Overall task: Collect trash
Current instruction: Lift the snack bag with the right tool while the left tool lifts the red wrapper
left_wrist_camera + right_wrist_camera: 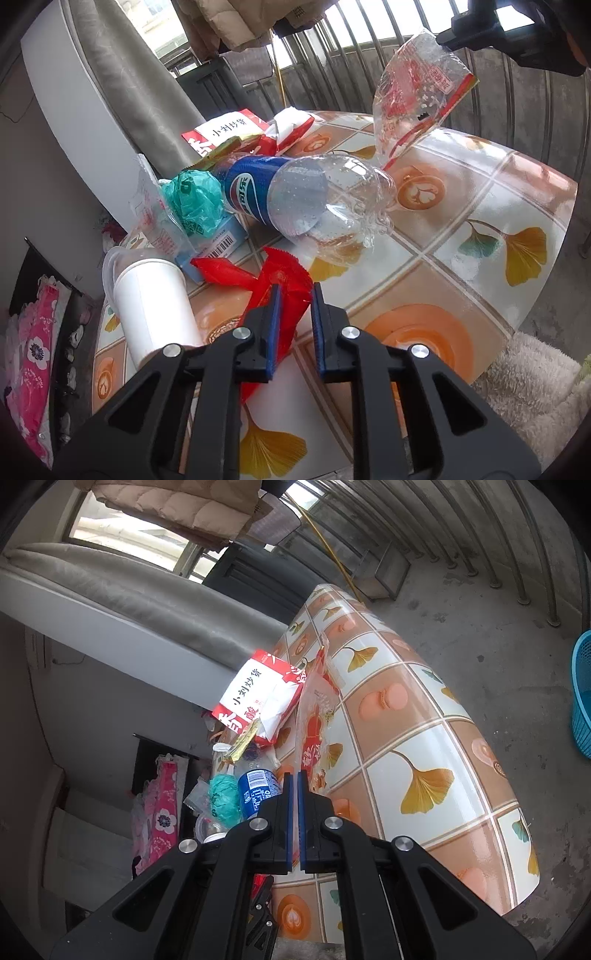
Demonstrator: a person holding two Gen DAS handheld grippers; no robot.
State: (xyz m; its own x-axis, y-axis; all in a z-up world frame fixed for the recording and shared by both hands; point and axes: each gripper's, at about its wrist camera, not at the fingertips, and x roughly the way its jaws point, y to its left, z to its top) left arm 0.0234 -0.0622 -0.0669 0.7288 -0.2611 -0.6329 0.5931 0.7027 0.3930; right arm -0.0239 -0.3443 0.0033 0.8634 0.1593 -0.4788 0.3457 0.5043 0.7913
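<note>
On the tiled table (461, 206) a red wrapper (284, 273) lies at the tips of my left gripper (295, 291). Its jagged edge reaches in between the blue pads, which stand a little apart and do not press on it. A clear bag with red print (417, 99) hangs in the air at the upper right, pinched at its top by my right gripper (441, 37). The right wrist view shows the same clear bag (317, 716) running out from the shut right gripper (295, 775). An empty Pepsi bottle (295, 195) lies on its side behind the red wrapper.
A green plastic bag (195, 199), a blue box with a barcode (221, 247), a white cup (151, 306) and red-and-white snack bags (229, 129) crowd the table's left side. A blue basket (583, 701) stands on the floor at the right. A fluffy seat (535, 387) is beside the table.
</note>
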